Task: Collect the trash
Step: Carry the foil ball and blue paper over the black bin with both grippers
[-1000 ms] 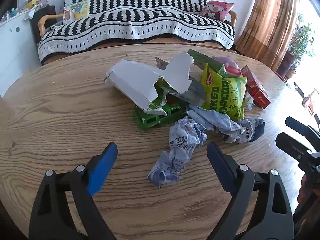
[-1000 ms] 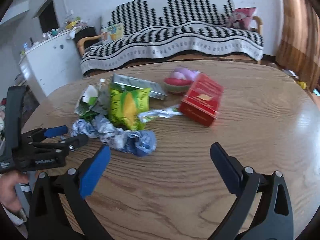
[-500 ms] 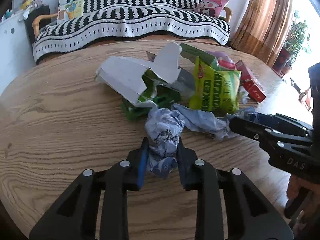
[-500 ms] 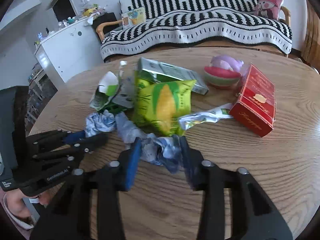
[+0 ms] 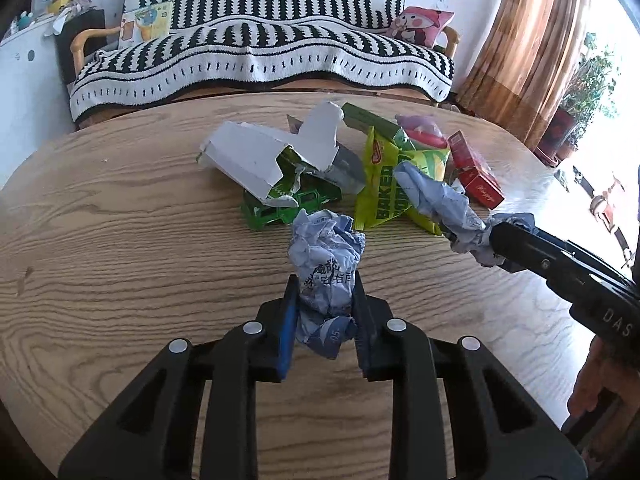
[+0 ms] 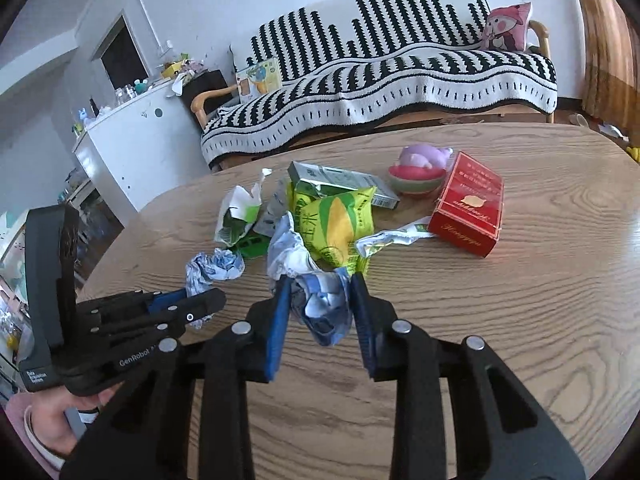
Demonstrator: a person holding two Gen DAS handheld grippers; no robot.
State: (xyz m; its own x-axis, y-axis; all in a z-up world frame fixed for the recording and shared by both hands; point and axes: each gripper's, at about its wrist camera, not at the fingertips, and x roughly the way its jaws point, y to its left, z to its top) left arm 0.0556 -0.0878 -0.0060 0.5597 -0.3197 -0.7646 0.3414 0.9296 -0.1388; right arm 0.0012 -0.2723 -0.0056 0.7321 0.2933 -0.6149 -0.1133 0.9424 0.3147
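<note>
A crumpled blue-white paper ball (image 5: pixel 325 246) sits between the blue pads of my left gripper (image 5: pixel 325 286), which is shut on it just above the wooden table (image 5: pixel 120 240). My right gripper (image 6: pixel 320 282) has its jaws closing on a longer crumpled blue-white wrapper (image 6: pixel 322 306), and the pads press its lower end. That wrapper's free end (image 5: pixel 432 196) trails up over the yellow-green popcorn bag (image 5: pixel 382 200). Each gripper also shows in the other view: the right gripper (image 5: pixel 498 240) at the right, the left gripper (image 6: pixel 200 300) at the left with its ball (image 6: pixel 216 266).
Behind the grippers lies a heap: a torn white carton (image 5: pixel 256 156), a green carton piece (image 5: pixel 276 210), a silver-green pack (image 6: pixel 340 180), a red box (image 6: pixel 468 204) and a pink-purple toy (image 6: pixel 420 168). A striped sofa (image 5: pixel 260 56) stands beyond the table's far edge.
Both grippers went from wide open to shut on crumpled paper. Each then lifted its piece slightly; the right one drew its wrapper away from the heap.
</note>
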